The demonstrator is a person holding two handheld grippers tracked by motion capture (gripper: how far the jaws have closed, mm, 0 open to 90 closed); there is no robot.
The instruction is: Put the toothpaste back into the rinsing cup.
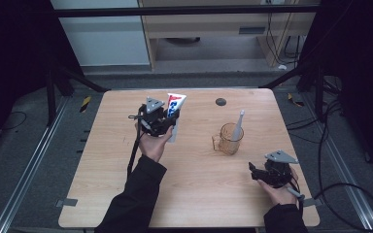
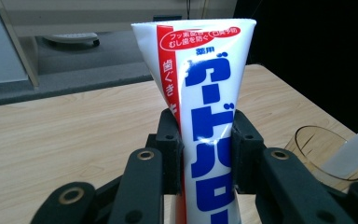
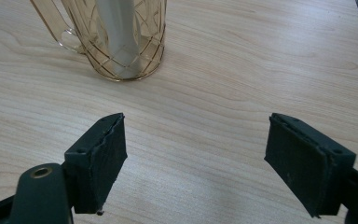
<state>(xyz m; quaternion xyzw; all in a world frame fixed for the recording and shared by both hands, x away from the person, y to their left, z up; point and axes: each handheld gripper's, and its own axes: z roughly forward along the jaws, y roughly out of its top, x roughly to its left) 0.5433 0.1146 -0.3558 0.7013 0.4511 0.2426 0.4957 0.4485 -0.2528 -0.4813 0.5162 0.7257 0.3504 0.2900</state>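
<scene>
- Left gripper pinching the tube upright, crimped end up; jaws pressed on both flat sides at mid-body; seen lifted over the table's far-left part in the high view.
- Right gripper spread wide with nothing between the pads; held low near the table's near-right corner, just short of the cup.
- Cup standing right of centre, handle toward the left; a white toothbrush already leaning inside it, head above the rim.
- Judged stage: pick-up of the tube done, grip looking firm; brush apparently placed; carrying the tube across and lowering it into the cup seemingly left to do.
- Room for moving: bare wood between tube and cup, nothing in the path; only a small dark disc near the far edge, well off any straight line.
- Edges: left gripper well inside the far edge; right gripper close to the right and near edges, so little slack there for backing away.
- Cup mouth partly taken by the leaning brush; free gap likely on the handle side; a tilted entry could knock the brush or tip the cup.
- Right gripper near enough to steady the cup if needed.
</scene>
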